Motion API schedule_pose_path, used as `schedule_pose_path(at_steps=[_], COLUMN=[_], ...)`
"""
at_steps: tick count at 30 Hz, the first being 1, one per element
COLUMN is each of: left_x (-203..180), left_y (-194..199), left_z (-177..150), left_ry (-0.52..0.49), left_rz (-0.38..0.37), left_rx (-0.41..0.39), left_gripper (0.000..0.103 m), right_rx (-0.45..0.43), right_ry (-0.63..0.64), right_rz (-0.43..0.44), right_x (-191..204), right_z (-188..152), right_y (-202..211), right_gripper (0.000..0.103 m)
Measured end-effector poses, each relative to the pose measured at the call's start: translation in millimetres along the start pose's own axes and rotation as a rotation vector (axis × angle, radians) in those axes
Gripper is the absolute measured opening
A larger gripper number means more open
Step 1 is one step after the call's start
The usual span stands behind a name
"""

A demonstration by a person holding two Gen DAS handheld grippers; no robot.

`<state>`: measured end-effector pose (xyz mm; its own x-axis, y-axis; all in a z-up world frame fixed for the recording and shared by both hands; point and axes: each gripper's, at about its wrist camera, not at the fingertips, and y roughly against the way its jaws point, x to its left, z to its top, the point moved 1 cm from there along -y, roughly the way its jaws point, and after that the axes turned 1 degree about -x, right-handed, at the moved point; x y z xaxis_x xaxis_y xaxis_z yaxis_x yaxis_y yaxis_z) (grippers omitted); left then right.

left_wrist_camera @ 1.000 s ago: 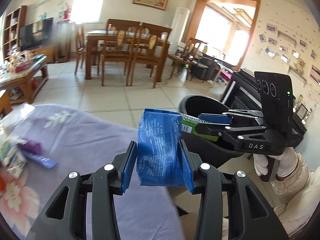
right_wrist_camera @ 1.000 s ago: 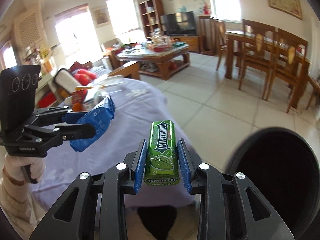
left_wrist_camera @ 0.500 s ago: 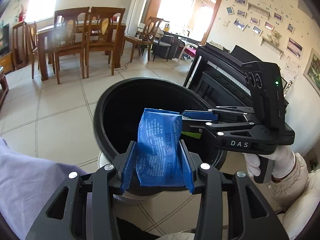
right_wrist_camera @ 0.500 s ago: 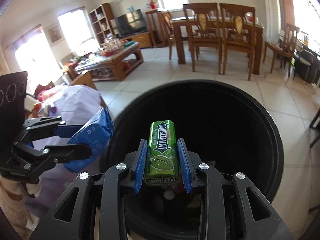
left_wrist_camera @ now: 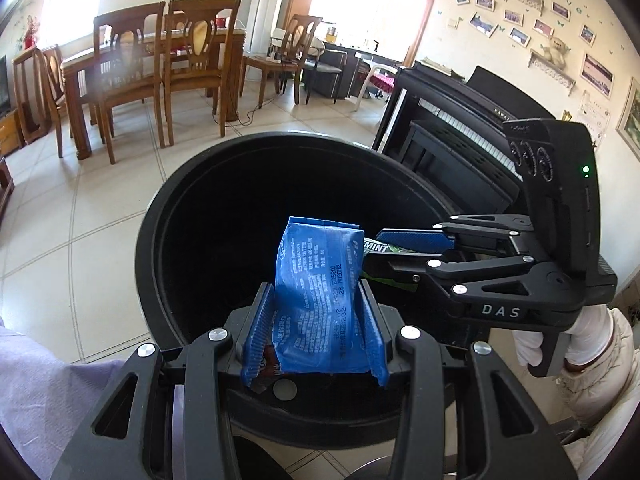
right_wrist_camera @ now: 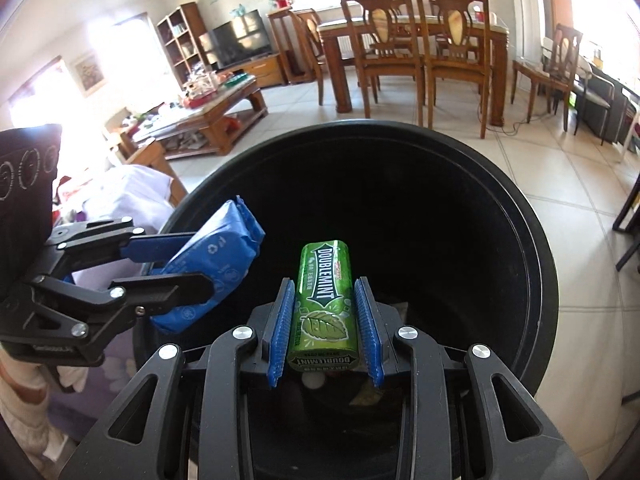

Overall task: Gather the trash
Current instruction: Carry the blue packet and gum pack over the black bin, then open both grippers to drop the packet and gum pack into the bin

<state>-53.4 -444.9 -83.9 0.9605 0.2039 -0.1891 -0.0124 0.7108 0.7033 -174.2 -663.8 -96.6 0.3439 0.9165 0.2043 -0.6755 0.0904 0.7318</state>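
Both tongs are hovering over the open black trash bin (left_wrist_camera: 160, 216) rn, left tongs (left_wrist_camera: 316, 316) pinching a blue snack wrapper (left_wrist_camera: 320, 300) & right tongs (right_wrist_camera: 324, 320) clamping a green Doublemint gum pack (right_wrist_camera: 324, 300) (both packs poking up past the pads).

Green gum pack (right_wrist_camera: 324, 308): "DOUBLEMINT" along its face and again on its near end. Right gripper (left_wrist_camera: 404, 252), side of body: "DAS". Wall (left_wrist_camera: 560, 0) above the photo frames: letters "LOVE". Blue wrapper (left_wrist_camera: 320, 300): small printed lines and a digit code, not legible.
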Motion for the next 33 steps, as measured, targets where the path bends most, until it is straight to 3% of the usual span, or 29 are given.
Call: schedule_pose_path(at_steps=[25, 26, 27, 28, 30, 33], left_x=[-10, -10, -9, -10, -10, -9], left_y=[-15, -14, -12, -11, -7, -4], left_z=[0, 0, 1, 1, 1, 0], left_ry=[-0.072, -0.07, -0.069, -0.068, -0.07, -0.07], left_rz=[0.073, 0.073, 0.074, 0.077, 0.095, 0.103], left_rx=[0.038, 0.035, 0.031, 0.024, 0.012, 0.004], left_gripper=[0.045, 0.046, 0.053, 0.062, 0.078, 0.078], right_rx=[0.046, 0.044, 0.041, 0.034, 0.025, 0.018], right_ry=[0.009, 0.008, 0.008, 0.008, 0.009, 0.01], right_rz=[-0.032, -0.037, -0.043, -0.048, -0.056, -0.067], right_x=[19, 20, 20, 19, 18, 21], right_z=[5, 6, 7, 6, 4, 5], right_y=[-18, -17, -17, -17, -15, -14], right_gripper=[0.032, 0.032, 0.038, 0.045, 0.048, 0.048])
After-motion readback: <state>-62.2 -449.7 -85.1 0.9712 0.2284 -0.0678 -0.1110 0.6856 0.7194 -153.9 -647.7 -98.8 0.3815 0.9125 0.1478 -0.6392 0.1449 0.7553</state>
